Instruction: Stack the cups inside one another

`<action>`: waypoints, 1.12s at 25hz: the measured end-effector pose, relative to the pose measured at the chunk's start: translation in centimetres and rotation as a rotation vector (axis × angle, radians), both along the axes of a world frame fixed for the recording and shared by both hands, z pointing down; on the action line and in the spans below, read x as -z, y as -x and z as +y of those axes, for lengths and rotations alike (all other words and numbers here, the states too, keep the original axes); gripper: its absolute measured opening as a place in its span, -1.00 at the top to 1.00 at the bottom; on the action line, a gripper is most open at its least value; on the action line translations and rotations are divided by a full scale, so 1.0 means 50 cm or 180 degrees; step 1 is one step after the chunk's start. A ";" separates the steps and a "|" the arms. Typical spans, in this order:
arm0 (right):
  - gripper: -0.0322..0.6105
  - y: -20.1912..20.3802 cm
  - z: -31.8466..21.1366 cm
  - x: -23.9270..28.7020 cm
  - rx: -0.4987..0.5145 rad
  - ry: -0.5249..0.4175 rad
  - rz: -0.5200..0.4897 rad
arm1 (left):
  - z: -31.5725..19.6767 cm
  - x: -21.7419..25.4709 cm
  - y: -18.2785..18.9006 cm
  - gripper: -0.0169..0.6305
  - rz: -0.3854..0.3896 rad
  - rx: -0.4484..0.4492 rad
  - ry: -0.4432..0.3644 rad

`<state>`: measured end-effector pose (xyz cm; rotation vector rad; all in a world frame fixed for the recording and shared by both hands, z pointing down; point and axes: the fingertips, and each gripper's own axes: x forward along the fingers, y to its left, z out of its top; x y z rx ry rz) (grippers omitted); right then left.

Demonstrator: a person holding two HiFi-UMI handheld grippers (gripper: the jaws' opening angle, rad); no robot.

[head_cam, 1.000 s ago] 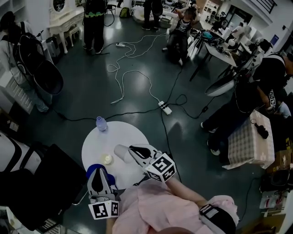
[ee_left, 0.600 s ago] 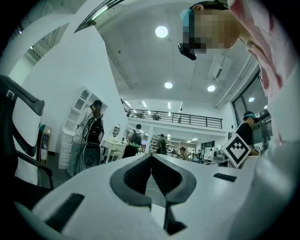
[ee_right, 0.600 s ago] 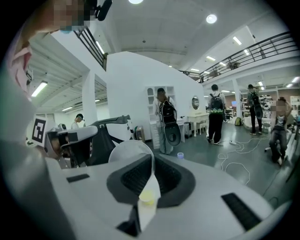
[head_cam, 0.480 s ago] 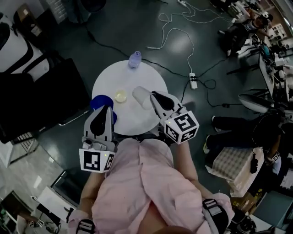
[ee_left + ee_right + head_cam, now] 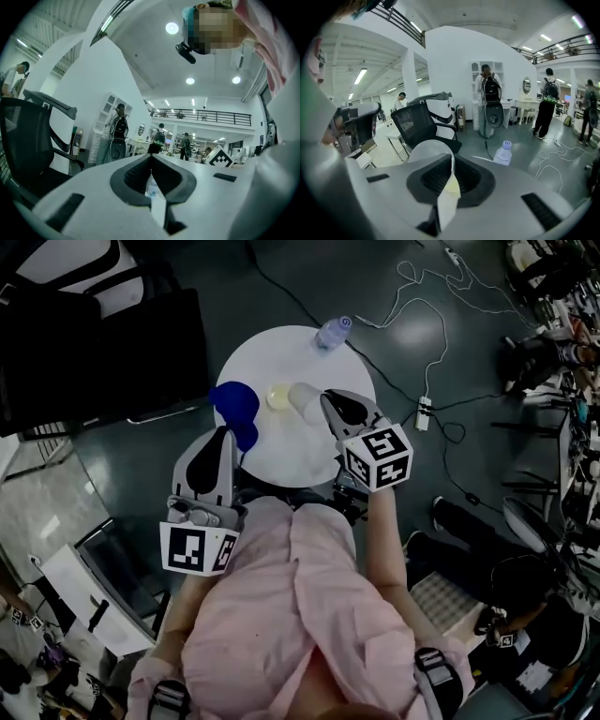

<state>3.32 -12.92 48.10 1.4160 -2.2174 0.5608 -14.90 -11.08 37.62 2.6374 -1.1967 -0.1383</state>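
A round white table (image 5: pixel 300 451) carries a small yellowish cup (image 5: pixel 278 397). My right gripper (image 5: pixel 328 397) is shut on the wall of a white cup (image 5: pixel 303 397), held on its side just right of the yellowish one. In the right gripper view the white cup's rim (image 5: pixel 429 151) rises above the closed right gripper (image 5: pixel 451 168). A blue cup (image 5: pixel 236 407) hangs at the table's left edge with my left gripper (image 5: pixel 226 433) shut at it. The left gripper view shows the left gripper (image 5: pixel 151 176) closed and no blue.
A water bottle (image 5: pixel 333 332) stands at the table's far edge, the same bottle (image 5: pixel 503 153) seen ahead of the right gripper. A black office chair (image 5: pixel 103 343) stands left of the table. Cables and a power strip (image 5: pixel 424 413) lie on the floor at right.
The head view has swung, so the table now sits higher in frame. The white cup has come closer to the yellowish cup. The blue cup stays at the left gripper's tip.
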 end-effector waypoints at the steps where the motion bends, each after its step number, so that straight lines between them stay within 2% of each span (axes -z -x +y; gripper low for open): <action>1: 0.79 0.004 -0.006 -0.013 0.0055 0.0050 0.0030 | 0.002 0.000 0.003 0.89 0.0001 0.0026 0.0002; 8: 0.79 0.033 -0.044 -0.121 0.0358 0.0426 0.0314 | -0.002 -0.006 0.035 0.89 -0.0006 0.0163 0.0023; 16: 0.78 0.047 -0.081 -0.223 0.0544 0.0781 0.0524 | -0.020 -0.014 0.060 0.89 -0.0042 0.0239 0.0070; 28: 0.79 0.071 -0.092 -0.349 0.0821 0.1157 0.0893 | -0.028 -0.026 0.091 0.89 -0.0069 0.0351 0.0109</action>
